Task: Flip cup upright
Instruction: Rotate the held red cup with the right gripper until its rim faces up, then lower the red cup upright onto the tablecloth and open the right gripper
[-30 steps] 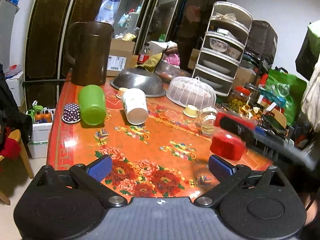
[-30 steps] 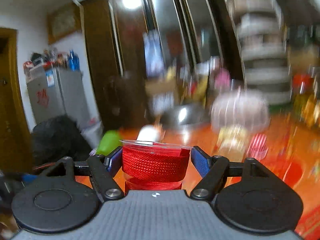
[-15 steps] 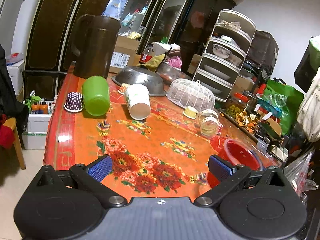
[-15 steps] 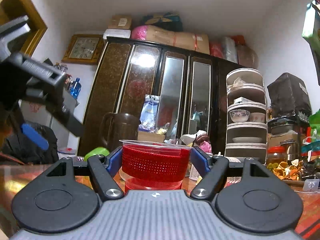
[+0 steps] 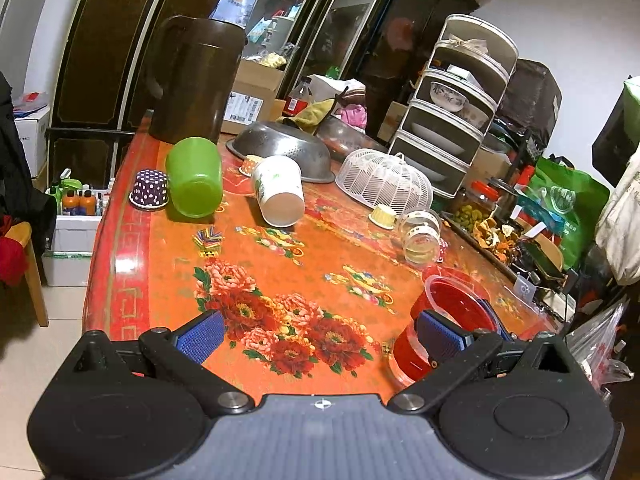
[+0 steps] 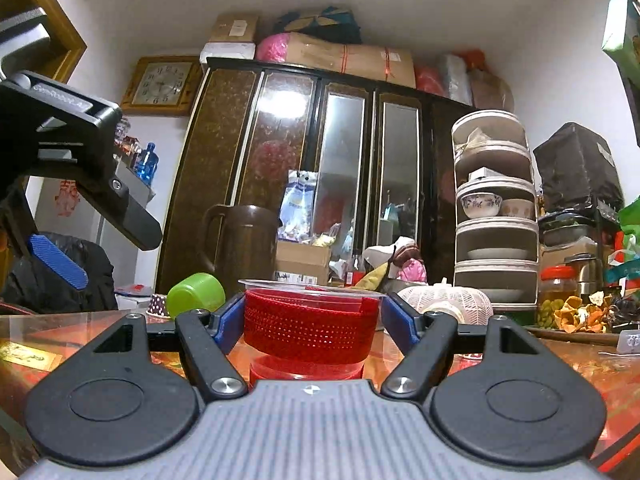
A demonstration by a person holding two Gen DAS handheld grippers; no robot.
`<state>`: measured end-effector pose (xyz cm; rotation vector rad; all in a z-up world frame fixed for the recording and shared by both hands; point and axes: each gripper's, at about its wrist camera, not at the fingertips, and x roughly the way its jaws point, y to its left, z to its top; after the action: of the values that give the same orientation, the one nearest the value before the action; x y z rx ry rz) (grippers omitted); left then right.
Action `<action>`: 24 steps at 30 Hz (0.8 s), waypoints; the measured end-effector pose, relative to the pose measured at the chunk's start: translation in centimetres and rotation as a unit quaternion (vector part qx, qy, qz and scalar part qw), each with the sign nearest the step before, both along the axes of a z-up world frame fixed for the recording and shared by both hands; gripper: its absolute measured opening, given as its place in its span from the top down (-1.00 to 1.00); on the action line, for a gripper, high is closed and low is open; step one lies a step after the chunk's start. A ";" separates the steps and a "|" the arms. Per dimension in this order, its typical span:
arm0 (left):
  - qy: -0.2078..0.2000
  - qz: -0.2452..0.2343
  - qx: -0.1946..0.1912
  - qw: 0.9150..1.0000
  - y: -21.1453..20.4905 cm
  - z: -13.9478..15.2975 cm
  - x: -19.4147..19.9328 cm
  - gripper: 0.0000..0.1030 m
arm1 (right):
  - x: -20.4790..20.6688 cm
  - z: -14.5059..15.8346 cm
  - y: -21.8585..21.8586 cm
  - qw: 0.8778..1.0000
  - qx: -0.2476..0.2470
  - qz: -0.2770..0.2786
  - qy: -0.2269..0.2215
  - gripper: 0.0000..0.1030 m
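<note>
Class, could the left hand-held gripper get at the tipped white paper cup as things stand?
Probably yes. The left hand-held gripper is open and empty, and bare tablecloth lies between it and the white paper cup, which lies on its side apart from its neighbours.

I look into a cluttered room with white walls (image 6: 500,40) and a pale tiled floor (image 5: 24,352). A tall dark wardrobe (image 6: 240,160) with mirrored doors fills the far wall, boxes (image 6: 352,56) piled on top. A square wooden clock (image 6: 160,82) hangs to its left. A tiered white dish rack (image 6: 494,208) stands at the right. The bench (image 5: 180,256) wears an orange flowered cloth.
</note>
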<state>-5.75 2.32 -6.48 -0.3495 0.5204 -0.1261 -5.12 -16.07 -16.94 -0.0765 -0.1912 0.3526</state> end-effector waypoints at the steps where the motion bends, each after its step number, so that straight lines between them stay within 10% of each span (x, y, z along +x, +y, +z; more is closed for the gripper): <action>1: 0.000 0.000 0.000 1.000 0.0 0.0 0.0 -1.00 | 0.1 0.0 0.0 1.000 0.001 0.001 0.003 -0.43; 17: -0.019 -0.002 0.043 0.999 -1.2 0.0 -1.1 -1.00 | -1.0 1.9 -1.9 0.996 0.008 0.035 0.086 -0.98; 24: -0.018 -0.010 0.141 0.990 -3.4 1.5 -2.4 -1.00 | -1.5 9.0 -4.8 0.952 0.009 0.034 0.305 -0.98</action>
<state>-8.19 -1.04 -4.98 -0.0655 0.4989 -0.0768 -6.65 -20.84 -7.96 0.0597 0.4180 0.4283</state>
